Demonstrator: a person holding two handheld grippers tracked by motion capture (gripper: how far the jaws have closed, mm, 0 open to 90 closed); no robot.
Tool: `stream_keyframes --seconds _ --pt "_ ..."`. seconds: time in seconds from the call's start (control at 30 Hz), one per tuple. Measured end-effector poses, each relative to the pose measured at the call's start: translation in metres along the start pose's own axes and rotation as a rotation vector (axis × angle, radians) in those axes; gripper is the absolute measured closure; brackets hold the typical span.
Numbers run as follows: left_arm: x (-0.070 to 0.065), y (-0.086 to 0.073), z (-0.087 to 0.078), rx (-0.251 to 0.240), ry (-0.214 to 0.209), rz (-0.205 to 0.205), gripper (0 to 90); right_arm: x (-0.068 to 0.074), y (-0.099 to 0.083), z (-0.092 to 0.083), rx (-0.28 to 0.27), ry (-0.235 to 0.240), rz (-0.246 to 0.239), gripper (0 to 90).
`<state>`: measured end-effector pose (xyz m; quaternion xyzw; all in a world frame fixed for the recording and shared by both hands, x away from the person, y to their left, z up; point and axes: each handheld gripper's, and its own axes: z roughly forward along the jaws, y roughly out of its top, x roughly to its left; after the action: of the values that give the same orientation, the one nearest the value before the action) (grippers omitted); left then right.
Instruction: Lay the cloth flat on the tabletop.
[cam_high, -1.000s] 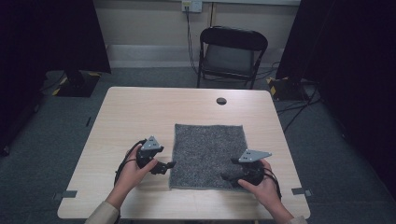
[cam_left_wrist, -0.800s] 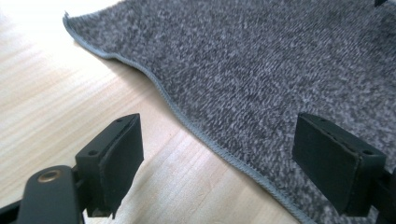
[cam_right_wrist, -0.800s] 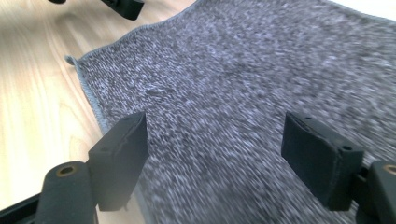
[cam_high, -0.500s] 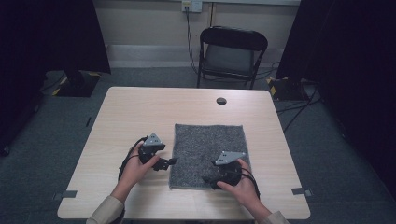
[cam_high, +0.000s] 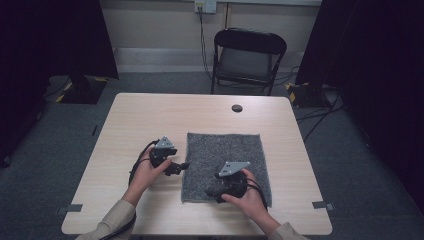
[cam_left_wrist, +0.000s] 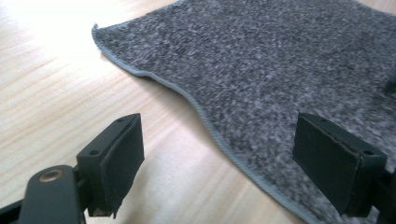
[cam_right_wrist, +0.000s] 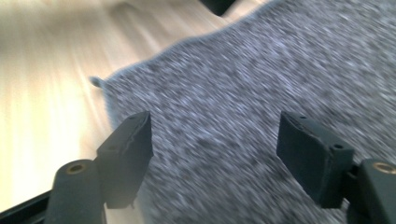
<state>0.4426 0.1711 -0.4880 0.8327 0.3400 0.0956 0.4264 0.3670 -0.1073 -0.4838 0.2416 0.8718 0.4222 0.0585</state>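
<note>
The surface (cam_high: 150, 120) under me is pale wood-look laminate, smooth, with fine straight grain and a soft sheen where light falls. The grey carpet mat (cam_high: 225, 150) on it is coarse speckled pile, matt and fuzzy, with a stitched grey binding along its edge (cam_left_wrist: 154, 77). My left gripper (cam_left_wrist: 219, 163) has jaws of matt black plastic faced with dull rubbery pads, and a brassy metal rivet shines at one arm. My right gripper (cam_right_wrist: 212, 154) is the same: matt black, with brass-coloured rivets. The folding chair (cam_high: 248, 55) looks black, with a dull seat
</note>
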Motion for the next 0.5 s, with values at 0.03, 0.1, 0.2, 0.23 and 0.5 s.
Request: stream_keyframes --seconds 0.03,0.1,0.2,0.23,0.5 --pt "0.002 0.001 0.002 -0.004 0.000 -0.009 16.3 0.003 0.002 0.004 0.009 0.012 -0.010 31.8" --pt "0.004 0.002 0.002 -0.009 0.001 -0.016 16.3 0.007 0.005 0.007 0.015 0.034 -0.025 34.7" --pt "0.008 0.006 0.005 -0.013 0.011 -0.017 16.4 0.010 0.007 0.011 0.018 0.046 -0.037 36.4" --pt "0.009 0.007 0.006 -0.013 0.013 -0.014 16.4 0.011 0.008 0.013 0.020 0.053 -0.043 38.0" --pt "0.013 0.013 0.014 -0.029 0.021 -0.010 16.4 0.021 0.013 0.025 0.045 0.069 -0.093 51.1"
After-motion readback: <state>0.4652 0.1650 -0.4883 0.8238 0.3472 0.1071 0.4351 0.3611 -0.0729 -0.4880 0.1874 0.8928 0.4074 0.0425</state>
